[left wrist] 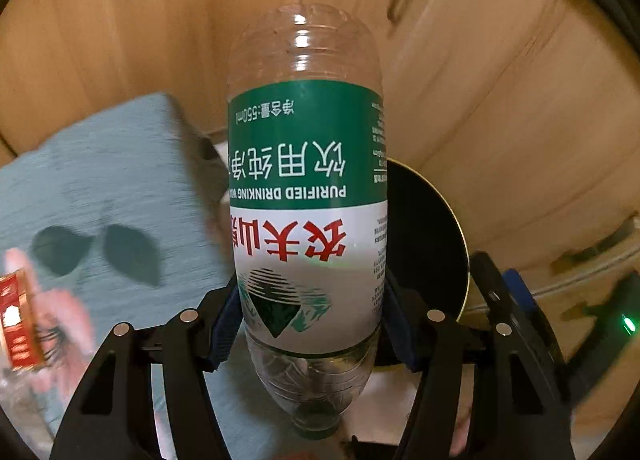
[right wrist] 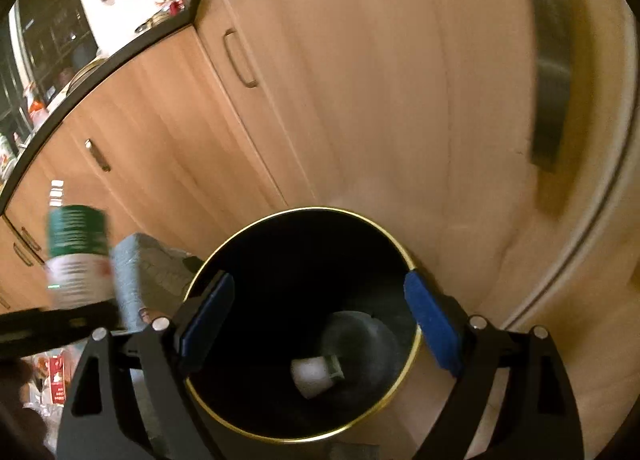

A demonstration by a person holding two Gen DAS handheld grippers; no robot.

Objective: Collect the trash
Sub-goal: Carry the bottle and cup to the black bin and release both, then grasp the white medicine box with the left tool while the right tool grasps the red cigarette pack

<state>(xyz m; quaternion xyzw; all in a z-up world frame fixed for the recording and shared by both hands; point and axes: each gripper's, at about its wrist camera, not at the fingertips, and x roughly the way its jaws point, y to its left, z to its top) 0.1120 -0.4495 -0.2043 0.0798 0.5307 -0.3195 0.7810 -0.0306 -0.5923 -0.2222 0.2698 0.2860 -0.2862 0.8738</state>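
My left gripper [left wrist: 310, 324] is shut on an empty clear plastic water bottle [left wrist: 306, 164] with a green and white label, held cap end toward the camera. The bottle also shows blurred at the left of the right wrist view [right wrist: 76, 256]. My right gripper [right wrist: 320, 320] is open and empty, hovering over the mouth of a black trash bin with a gold rim [right wrist: 412, 260]. A small white object [right wrist: 314, 374] lies at the bin's bottom. In the left wrist view the bin [left wrist: 424, 244] sits just behind and right of the bottle.
Wooden cabinet doors with metal handles [right wrist: 240, 58] stand behind the bin. A grey-blue cushion [left wrist: 104, 188] lies left of the bin. A red packet [left wrist: 16, 324] and clear wrappers lie at the far left on a pink surface. A dark countertop [right wrist: 100, 60] runs above the cabinets.
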